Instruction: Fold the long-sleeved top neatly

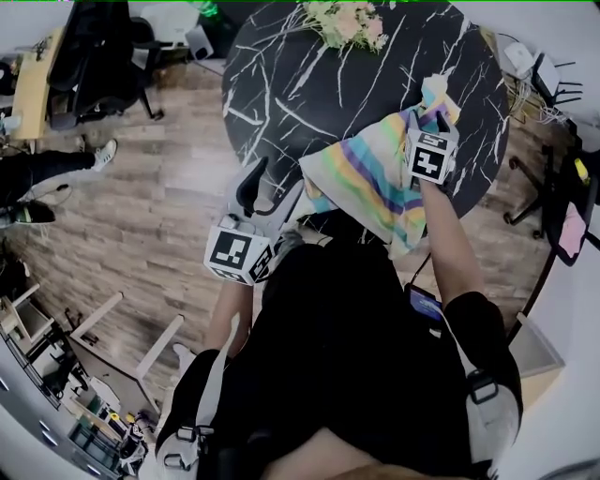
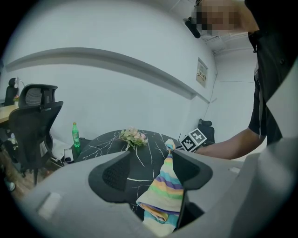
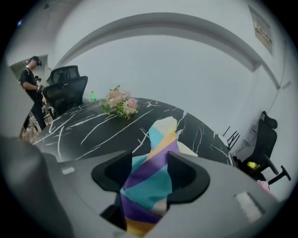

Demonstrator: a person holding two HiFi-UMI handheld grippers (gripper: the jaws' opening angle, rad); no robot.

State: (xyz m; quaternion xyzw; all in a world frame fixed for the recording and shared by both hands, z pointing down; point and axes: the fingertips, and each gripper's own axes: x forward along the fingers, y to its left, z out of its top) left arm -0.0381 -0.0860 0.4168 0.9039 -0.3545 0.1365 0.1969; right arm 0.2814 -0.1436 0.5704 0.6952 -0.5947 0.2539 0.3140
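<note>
A round black bench (image 1: 281, 84) veined in white stands on a wood floor (image 1: 141, 197). An office chair (image 1: 98, 56) sits at far left and a spray of flowers (image 1: 352, 23) lies near the bench's far side. The left gripper (image 1: 274, 192) hovers at the near edge with its jaws spread wide. A tail of the striped pastel top (image 1: 370, 178) runs between them, resting against one jaw only and not clamped. The top lies bunched over the bench's near right edge, partly hanging off. The right gripper (image 1: 428, 117) is at its far end, jaws also wide. Fabric fills that gap, but it looks loose rather than pinched. Folding seems barely begun: nothing is spread flat and no crease shows, so laying out and every fold remain. No writing is legible. The cubes (image 1: 239, 253) carry only square markers, and a wall poster (image 2: 201, 73) is too small to read.
</note>
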